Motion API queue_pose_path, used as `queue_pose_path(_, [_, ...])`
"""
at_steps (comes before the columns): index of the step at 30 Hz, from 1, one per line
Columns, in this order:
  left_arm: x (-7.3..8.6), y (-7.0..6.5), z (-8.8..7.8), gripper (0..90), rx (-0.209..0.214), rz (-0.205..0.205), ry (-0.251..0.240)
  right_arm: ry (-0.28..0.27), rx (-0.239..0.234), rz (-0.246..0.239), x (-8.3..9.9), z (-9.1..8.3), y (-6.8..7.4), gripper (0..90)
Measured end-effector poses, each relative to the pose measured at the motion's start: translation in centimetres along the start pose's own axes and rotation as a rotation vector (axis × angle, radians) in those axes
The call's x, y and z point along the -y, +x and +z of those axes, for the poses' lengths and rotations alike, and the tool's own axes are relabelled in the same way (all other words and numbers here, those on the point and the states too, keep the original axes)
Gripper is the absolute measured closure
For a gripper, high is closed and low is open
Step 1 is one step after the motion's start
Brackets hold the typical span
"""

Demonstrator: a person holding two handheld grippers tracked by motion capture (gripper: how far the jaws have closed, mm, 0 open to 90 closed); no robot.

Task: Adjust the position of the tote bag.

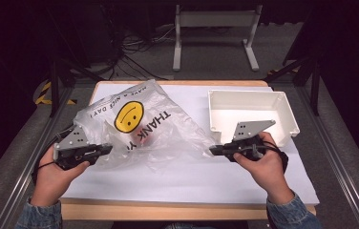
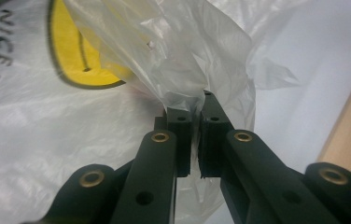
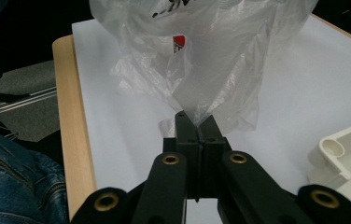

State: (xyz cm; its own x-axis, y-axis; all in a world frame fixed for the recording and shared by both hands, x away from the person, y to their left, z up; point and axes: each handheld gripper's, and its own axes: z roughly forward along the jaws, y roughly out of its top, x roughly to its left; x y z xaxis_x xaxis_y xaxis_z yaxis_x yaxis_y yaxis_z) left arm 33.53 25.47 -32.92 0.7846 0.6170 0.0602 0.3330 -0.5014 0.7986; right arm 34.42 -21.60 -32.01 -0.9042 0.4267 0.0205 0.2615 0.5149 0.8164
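A clear plastic bag with a yellow smiley face and black lettering lies spread on the white tabletop. Something red and white shows faintly through the film. My left gripper is shut on the bag's left side, with crumpled film bunched between its jaws. My right gripper is shut on the bag's right corner, which stretches tight from its jaw tips. A hand holds each gripper, and the bag hangs between the two.
A white plastic bin stands at the back right, just beyond the right hand. The table's wooden edge runs along the front. Denim sleeves come in at the bottom corners. A metal frame and cables lie on the floor behind the table.
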Motion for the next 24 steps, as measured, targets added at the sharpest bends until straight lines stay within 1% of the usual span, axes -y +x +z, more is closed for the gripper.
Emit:
queue_pose_path(4, [0.4, 0.7, -0.3, 85.6, -0.024, -0.043, -0.011, 0.012, -0.014, -0.002, 0.4, -0.2, 0.8, 90.0])
queue_pose_path(6, [0.4, 0.9, -0.4, 85.5, -0.025, -0.054, -0.014, 0.021, -0.020, -0.004, 0.5, -0.3, 1.1, 90.0])
queue_pose_path(10, [0.4, 1.0, -0.8, 84.8, -0.027, -0.056, -0.022, 0.021, -0.025, -0.016, 0.5, -0.4, 1.9, 89.9])
queue_pose_path(13, [0.4, 1.0, -0.9, 82.1, -0.018, -0.058, -0.020, 0.019, -0.023, -0.015, 0.5, -0.5, 2.0, 89.5])
queue_pose_path(15, [0.4, 0.9, -0.9, 75.9, -0.005, -0.059, -0.021, 0.017, -0.015, 0.000, 0.7, -0.5, 1.7, 88.3])
queue_pose_path(16, [0.3, 0.8, -1.0, 71.4, -0.002, -0.059, -0.025, 0.017, -0.011, 0.007, 0.8, -0.4, 1.4, 86.6])
queue_pose_path(17, [0.3, 0.8, -1.0, 63.8, 0.001, -0.059, -0.028, 0.017, -0.004, 0.019, 0.9, -0.3, 1.3, 84.2])
queue_pose_path(18, [0.1, 0.7, -1.1, 59.8, 0.007, -0.052, -0.033, 0.016, -0.002, 0.020, 1.0, -0.2, 1.2, 82.9])
queue_pose_path(20, [-0.1, 0.4, -1.3, 49.3, 0.013, -0.049, -0.055, 0.012, 0.008, 0.027, 1.0, 0.0, 1.0, 74.9])
queue_pose_path(21, [-0.3, 0.3, -1.4, 41.5, 0.009, -0.046, -0.067, -0.002, 0.019, 0.030, 1.0, 0.1, 0.9, 67.0])
queue_pose_path(22, [-0.5, 0.1, -1.6, 35.7, 0.007, -0.039, -0.079, -0.012, 0.030, 0.031, 0.9, 0.2, 0.9, 61.5])
queue_pose_path(23, [-0.6, 0.0, -1.7, 33.4, 0.006, -0.037, -0.087, -0.021, 0.040, 0.030, 0.9, 0.4, 0.9, 57.1])
queue_pose_path(24, [-0.6, 0.0, -1.7, 31.6, 0.006, -0.037, -0.087, -0.021, 0.040, 0.030, 0.9, 0.4, 0.9, 57.1])
